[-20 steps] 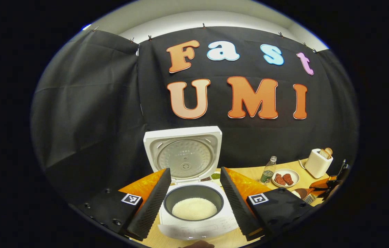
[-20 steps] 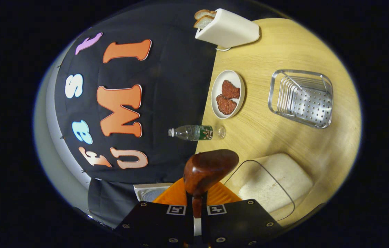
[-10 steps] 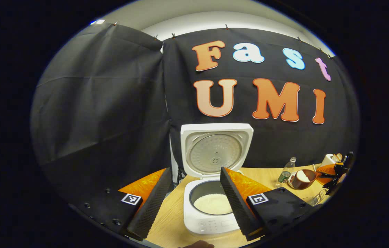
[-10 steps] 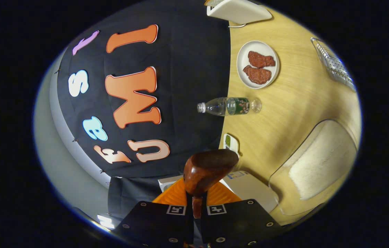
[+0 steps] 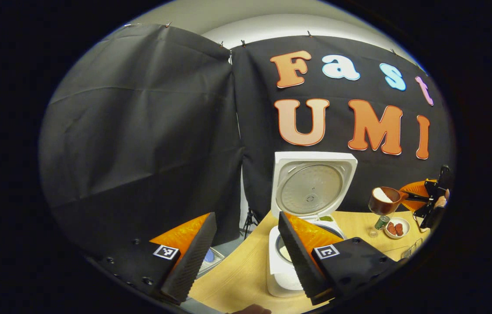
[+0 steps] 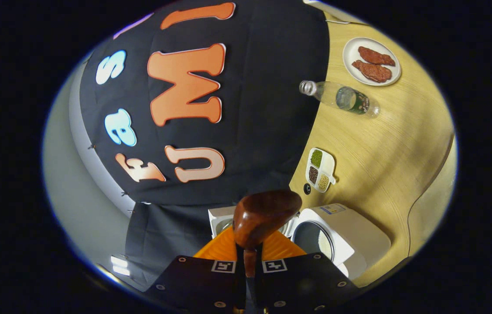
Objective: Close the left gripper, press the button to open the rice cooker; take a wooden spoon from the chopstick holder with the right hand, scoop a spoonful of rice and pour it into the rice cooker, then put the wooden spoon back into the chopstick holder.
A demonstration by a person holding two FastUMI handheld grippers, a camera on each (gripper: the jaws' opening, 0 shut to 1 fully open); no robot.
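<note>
In the right gripper view, the wooden spoon (image 6: 265, 213) sits at lower centre, handle running down between the right gripper (image 6: 249, 261) jaws clamped on it, bowl pointing up-frame. The left gripper (image 5: 241, 257) gapes wide, holding nothing, before the open rice cooker (image 5: 305, 218).

No lettering here can be read apart from the booth's wall. The bottle (image 6: 345, 97), at the upper right of the right gripper view, carries a green label too small to make out. The rice cooker (image 6: 345, 244), lower right, bears a small sticker and faint panel markings, equally illegible. Square black-and-white coded tags sit on each claw's body.
</note>
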